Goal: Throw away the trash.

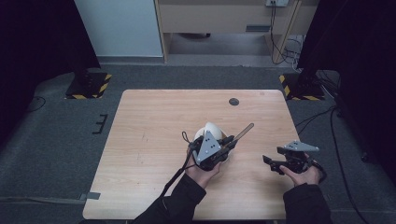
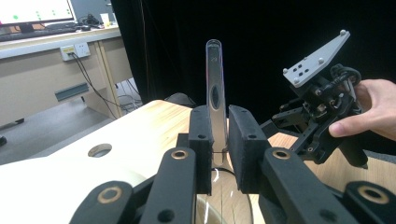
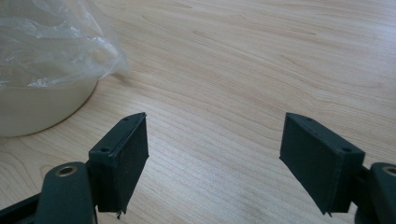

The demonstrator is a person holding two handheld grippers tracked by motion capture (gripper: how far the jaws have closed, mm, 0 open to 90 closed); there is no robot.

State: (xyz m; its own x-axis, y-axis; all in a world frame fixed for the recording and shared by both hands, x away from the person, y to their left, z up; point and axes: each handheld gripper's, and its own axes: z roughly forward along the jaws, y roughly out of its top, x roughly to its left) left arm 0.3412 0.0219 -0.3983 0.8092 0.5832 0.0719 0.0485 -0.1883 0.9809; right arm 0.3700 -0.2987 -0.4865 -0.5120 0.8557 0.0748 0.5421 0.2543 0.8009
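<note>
White bowl (image 1: 211, 129) on table, long utensil (image 2: 215, 88) rising from it.

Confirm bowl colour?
White, or off-white. The bowl shows best in the right gripper view, with clear plastic film over it.

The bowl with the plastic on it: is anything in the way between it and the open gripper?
Nothing visible is. Bare table lies between the right gripper and the bowl.
</note>
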